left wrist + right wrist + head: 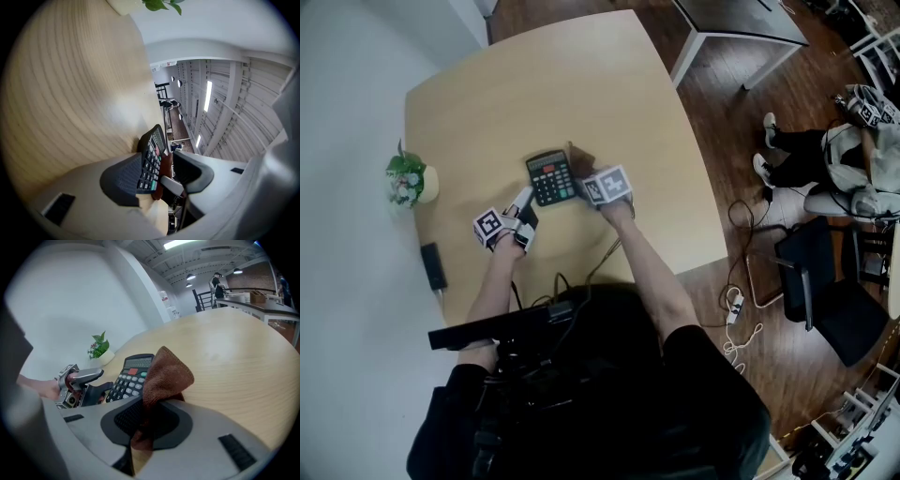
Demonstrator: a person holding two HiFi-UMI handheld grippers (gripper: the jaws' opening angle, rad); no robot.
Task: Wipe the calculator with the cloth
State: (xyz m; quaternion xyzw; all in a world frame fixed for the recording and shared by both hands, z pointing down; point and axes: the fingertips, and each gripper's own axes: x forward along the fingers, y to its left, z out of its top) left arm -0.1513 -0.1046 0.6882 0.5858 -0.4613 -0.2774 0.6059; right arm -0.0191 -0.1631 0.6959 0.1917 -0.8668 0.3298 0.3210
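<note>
While the calculator (551,176) lies flat near the middle of the tan table (581,84), both grippers sit at its lower edge in the head view. The left gripper (523,208) is at the lower-left corner, the right gripper (586,184) at the right side.

In the left gripper view the jaws of the left gripper (159,171) are spread with the calculator (152,159) corner between them. The back is close against the lower-left pad. A gap shows between the key face and the other pad, so it is not clamped.

In the right gripper view the right gripper (145,420) has its jaws pinched on a brown cloth (166,376), which bunches up and out past the pads. The cloth hangs over the right edge of the calculator (129,378); the red key and grey keys are visible (display legible as blank only). Whether the cloth touches the keys I cannot tell. The left gripper (86,383) shows at centre left there, at the calculator's near corner.

In the head view the cloth (580,157) is a dark patch just upper right of the calculator. A small potted plant (406,178) stands at the table's left edge, and a black flat device (433,265) lies below it. A seated person (825,159) is at the far right, off the table.
</note>
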